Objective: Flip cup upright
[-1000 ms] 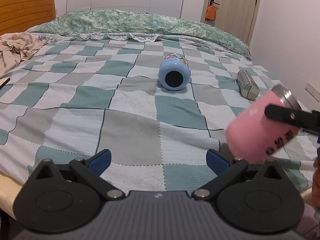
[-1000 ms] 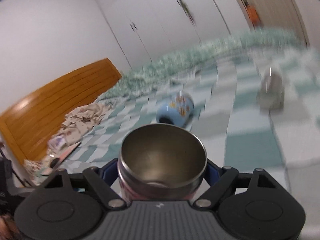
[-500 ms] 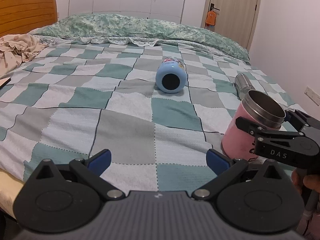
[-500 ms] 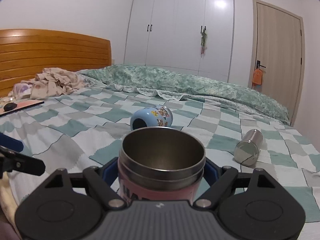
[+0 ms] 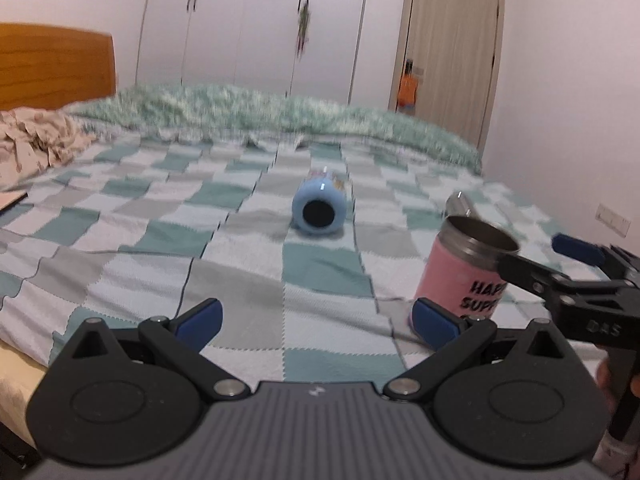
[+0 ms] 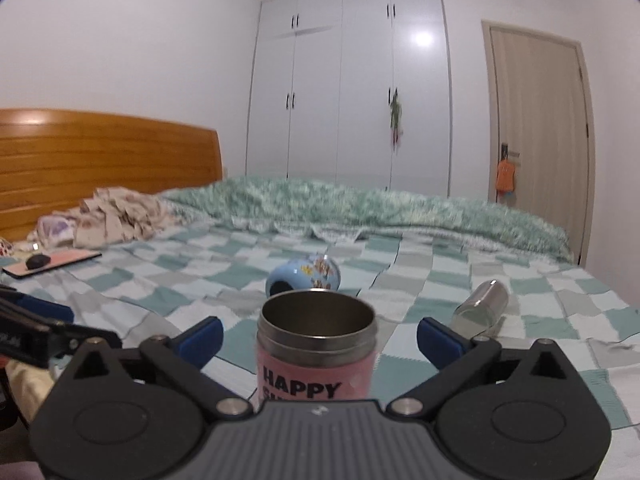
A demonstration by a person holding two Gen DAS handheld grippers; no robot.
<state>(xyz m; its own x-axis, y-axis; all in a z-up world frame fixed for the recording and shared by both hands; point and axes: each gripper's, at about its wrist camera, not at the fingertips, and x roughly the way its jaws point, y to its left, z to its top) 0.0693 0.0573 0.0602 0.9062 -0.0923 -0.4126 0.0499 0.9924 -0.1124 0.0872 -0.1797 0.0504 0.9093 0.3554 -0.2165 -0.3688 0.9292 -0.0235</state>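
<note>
Pink cup (image 6: 317, 350) upright on the checked bedspread (image 6: 248, 276), mouth up, steel rim round and level. Sits dead centre between the spread fingers of the right gripper (image 6: 320, 336), gaps on both sides, touching neither pad. Right gripper released, jaws wide. Steel interior bare as far as visible; bottom not seen. "HAPPY" printed in black across the pink sleeve.

From the left wrist view, same cup (image 5: 464, 272) at 2 o'clock, just beyond the left gripper's right fingertip, with the right gripper (image 5: 544, 256) reaching in from 3 o'clock, one finger crossing the cup's rim on the near side, the other past it on the far side. Left gripper (image 5: 316, 318) released too, fingers wide apart over bare bedspread, grasping nothing.

Blue cup (image 6: 303, 278) lying on its side at 12 o'clock beyond the pink one, dark opening toward the cameras, well apart. Inside too dark to tell. Steel cup (image 6: 482, 306) lying on its side at 2 o'clock in the right wrist view, apart from both others; contents cannot be told.

Crumpled cloth (image 6: 108, 222) at 10 o'clock near the headboard (image 6: 108, 152).
</note>
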